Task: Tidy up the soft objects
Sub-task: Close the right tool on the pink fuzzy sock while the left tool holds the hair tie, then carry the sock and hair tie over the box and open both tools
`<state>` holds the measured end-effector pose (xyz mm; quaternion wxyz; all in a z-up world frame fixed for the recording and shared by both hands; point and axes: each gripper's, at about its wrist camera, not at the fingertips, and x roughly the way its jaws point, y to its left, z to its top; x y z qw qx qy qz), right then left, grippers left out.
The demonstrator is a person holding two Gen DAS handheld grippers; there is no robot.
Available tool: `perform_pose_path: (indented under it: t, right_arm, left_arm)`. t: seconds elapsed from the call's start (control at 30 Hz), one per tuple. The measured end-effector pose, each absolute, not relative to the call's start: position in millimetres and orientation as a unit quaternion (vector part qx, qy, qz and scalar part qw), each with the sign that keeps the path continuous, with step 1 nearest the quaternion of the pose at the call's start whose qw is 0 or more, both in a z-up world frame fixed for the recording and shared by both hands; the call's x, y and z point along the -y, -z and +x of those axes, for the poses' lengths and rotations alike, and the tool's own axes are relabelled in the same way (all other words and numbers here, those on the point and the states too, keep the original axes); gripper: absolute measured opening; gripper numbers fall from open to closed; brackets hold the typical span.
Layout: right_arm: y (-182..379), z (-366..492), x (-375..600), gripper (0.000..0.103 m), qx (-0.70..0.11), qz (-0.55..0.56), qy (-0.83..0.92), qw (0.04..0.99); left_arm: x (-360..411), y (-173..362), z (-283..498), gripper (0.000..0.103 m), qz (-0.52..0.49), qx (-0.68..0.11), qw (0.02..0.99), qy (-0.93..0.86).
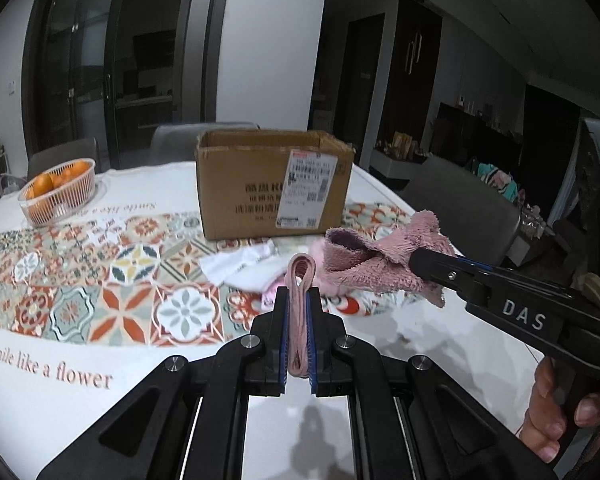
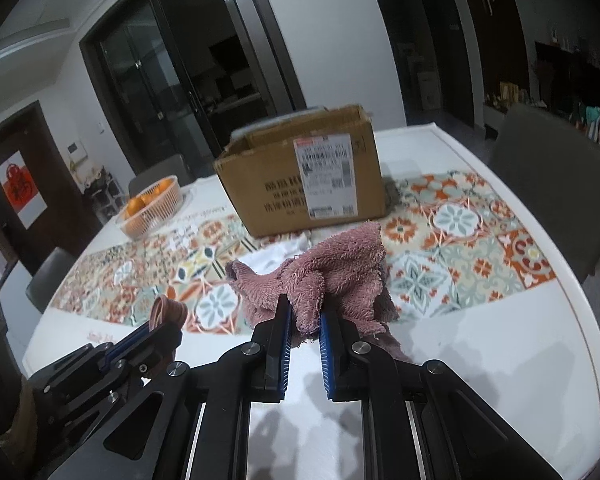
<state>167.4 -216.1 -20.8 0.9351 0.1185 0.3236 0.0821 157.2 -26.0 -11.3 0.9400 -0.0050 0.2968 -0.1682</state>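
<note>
The pink towel [image 1: 380,258] is held above the table [image 1: 60,392], at 6 o'clock of the cardboard box [image 1: 274,184]. One folded edge is clamped between the nearly closed fingers of the left gripper [image 1: 299,300]; a bunched part is pinched by the right gripper [image 2: 305,314], at 3 o'clock of the left

Fluffy pink terry towel [image 2: 340,272]; matt brown cardboard box [image 1: 268,184] with a glossy paper label [image 1: 312,188]; white plastic lattice basket [image 1: 60,192]; glossy white tabletop [image 2: 480,360]; smooth printed mat [image 1: 100,280].
</note>
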Motion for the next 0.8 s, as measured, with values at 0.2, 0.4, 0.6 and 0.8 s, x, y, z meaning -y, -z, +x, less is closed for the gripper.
perform_pose_path:
  t: [0.2, 0.4, 0.6, 0.8]
  right_arm:
    - [0, 169, 210, 0.014, -0.294, 0.104, -0.078, 0.947]
    - [-20, 177, 208, 0.014, -0.268, 0.102, -0.080, 0.955]
    - [-35, 187, 209, 0.014, -0.247, 0.104, -0.082, 0.960]
    - [-49, 200, 210, 0.014, -0.223, 0.099, -0.081, 0.966]
  left_arm:
    - [22, -7, 164, 0.009, -0.003, -0.266, 0.950, 0.166]
    - [20, -27, 175, 0.009, 0.002, -0.235, 0.957, 0.169]
    - [21, -44, 193, 0.009, 0.006, -0.207, 0.963, 0.172]
    - [23, -55, 213, 0.009, 0.007, -0.188, 0.967, 0.172]
